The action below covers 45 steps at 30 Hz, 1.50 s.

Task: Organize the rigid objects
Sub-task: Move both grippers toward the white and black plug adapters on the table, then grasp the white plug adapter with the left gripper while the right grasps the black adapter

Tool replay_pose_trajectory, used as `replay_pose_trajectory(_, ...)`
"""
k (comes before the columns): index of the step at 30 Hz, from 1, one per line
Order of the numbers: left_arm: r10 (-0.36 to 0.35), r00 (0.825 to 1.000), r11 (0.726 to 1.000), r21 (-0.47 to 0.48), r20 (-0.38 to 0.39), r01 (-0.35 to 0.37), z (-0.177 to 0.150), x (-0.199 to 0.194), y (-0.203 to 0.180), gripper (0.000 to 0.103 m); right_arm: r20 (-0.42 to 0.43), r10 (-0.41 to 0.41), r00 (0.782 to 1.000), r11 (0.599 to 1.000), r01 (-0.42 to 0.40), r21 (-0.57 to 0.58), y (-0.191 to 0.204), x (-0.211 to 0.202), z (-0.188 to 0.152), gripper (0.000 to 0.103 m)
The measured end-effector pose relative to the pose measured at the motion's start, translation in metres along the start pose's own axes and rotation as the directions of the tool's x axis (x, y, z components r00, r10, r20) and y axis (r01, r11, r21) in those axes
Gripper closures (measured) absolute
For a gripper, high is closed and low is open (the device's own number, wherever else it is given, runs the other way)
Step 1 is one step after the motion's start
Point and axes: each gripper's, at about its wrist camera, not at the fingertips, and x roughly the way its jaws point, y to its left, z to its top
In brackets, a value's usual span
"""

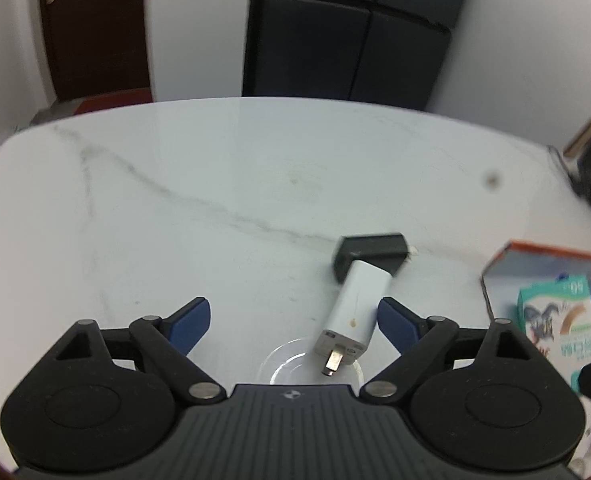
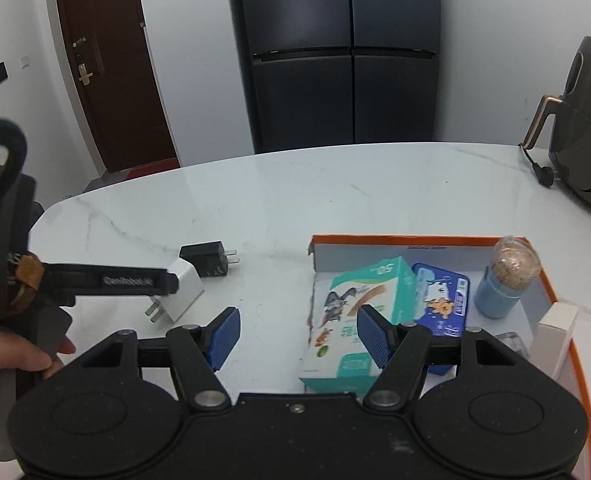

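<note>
White marble table (image 2: 295, 200) carries my target — the white charger (image 1: 355, 304) leaning on a black charger (image 1: 371, 250), both outside the orange-rimmed box (image 2: 415, 240). My left gripper (image 1: 291, 320) and right gripper (image 2: 297, 336) gape, gripping nothing. Box contents are partly cut off.

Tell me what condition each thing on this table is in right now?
White plug-in charger: lying flat, prongs exposed, unheld.
Black plug-in charger: lying flat, touching the white one.
Orange-rimmed cardboard box: open-topped, holding items.
Left hand-held gripper: open.
Right hand-held gripper: open, empty.
</note>
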Motion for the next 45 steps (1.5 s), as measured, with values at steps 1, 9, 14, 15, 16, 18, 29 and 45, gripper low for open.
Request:
replay_pose_trajectory(1,0.0,1.0,1.0,-0.018,0.007,0.0,0.0,-0.001,0.007,0.009,-0.001,0.004,1.0,1.0,-0.004,0.0,0.002,0.002,0.0,0.025)
replay_pose_trajectory(9,0.022,1.0,0.997,-0.069,0.003,-0.021,-0.002,-0.001,0.044,0.01,0.007,0.035,0.999,0.999,-0.035,-0.026,0.024,0.013,0.002,0.025)
replay_pose_trajectory(14,-0.065,0.997,0.991,0.115,0.03,0.061,-0.005,0.003,0.022,0.006,0.0,0.028,1.0,0.999,-0.028,-0.032,0.026,0.018,0.005,0.025)
replay_pose_trajectory(15,-0.073,0.997,0.984,0.163,0.033,0.066,-0.004,0.005,0.015,0.006,-0.001,0.024,1.0,0.999,-0.024,-0.033,0.025,0.019,0.005,0.025)
replay_pose_trajectory(16,-0.078,0.996,0.977,0.202,0.032,0.07,-0.003,0.009,0.01,0.006,-0.002,0.02,1.0,0.999,-0.02,-0.034,0.025,0.02,0.006,0.025)
replay_pose_trajectory(18,-0.085,0.996,0.962,0.262,0.018,0.078,-0.002,0.018,0.003,0.012,-0.001,0.012,1.0,0.999,-0.012,-0.033,0.025,0.021,0.006,0.025)
replay_pose_trajectory(29,-0.044,0.999,0.957,0.288,0.019,0.037,0.003,0.027,0.013,0.062,-0.008,0.033,0.999,0.999,-0.034,-0.042,0.03,0.037,0.01,0.025)
replay_pose_trajectory(45,0.074,0.997,0.996,0.045,0.021,-0.075,-0.041,-0.026,0.062,0.061,-0.047,0.124,0.991,0.975,-0.13,-0.178,0.074,0.125,0.058,0.02)
